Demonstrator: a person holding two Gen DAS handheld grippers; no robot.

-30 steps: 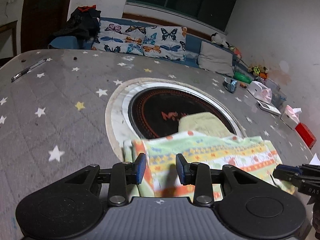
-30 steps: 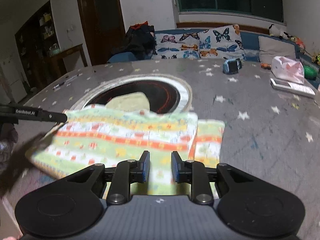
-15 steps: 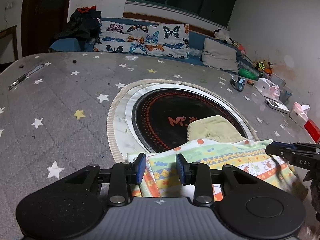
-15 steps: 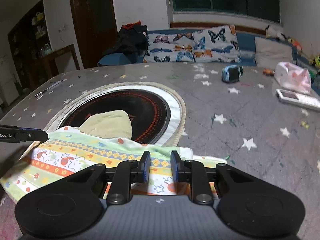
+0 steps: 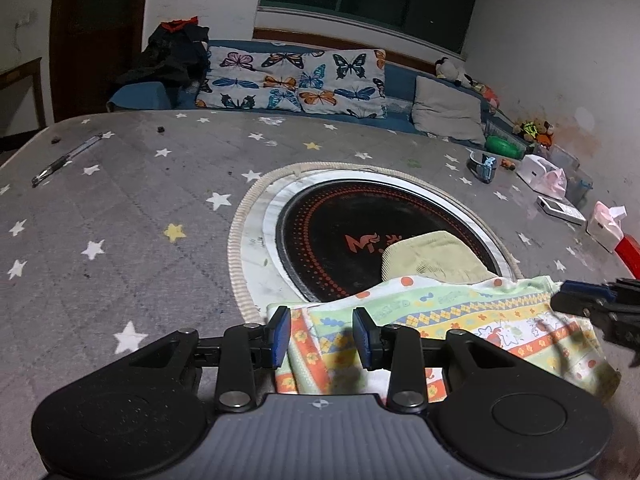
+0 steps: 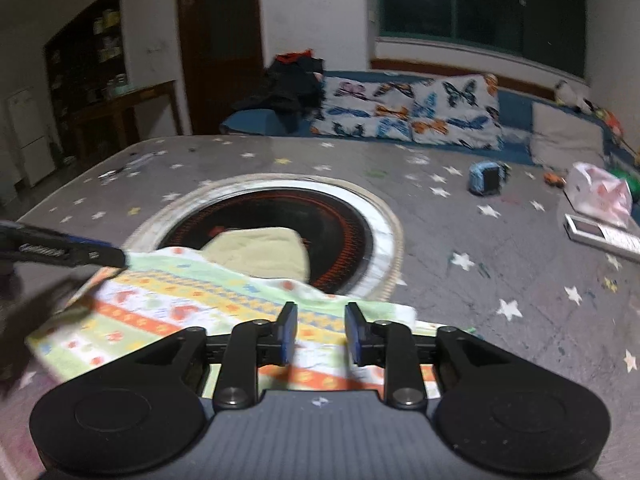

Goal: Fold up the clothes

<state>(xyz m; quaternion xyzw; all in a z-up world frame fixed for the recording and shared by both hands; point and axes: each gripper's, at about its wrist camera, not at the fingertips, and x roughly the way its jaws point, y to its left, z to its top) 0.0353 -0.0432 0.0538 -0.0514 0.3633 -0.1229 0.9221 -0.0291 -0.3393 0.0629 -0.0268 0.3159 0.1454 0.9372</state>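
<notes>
A patterned green, yellow and orange garment (image 5: 460, 320) lies folded on the grey star-print table, over the near rim of a round black cooktop (image 5: 340, 232). It also shows in the right wrist view (image 6: 192, 300). A pale yellow cloth (image 5: 432, 256) lies on the cooktop behind it, partly under it. My left gripper (image 5: 322, 334) is open above the garment's left end. My right gripper (image 6: 318, 332) is open above its right end. Each gripper shows at the edge of the other's view.
A pen (image 5: 68, 158) lies at the far left of the table. A blue watch-like gadget (image 6: 486, 178), a white bag (image 6: 600, 192), a remote (image 6: 600, 236) and tissue boxes (image 5: 604, 228) sit to the right. Butterfly cushions (image 5: 296, 80) line the sofa behind.
Both grippers have pulled back toward me and a little up off the garment. The garment has settled flat on the table.
</notes>
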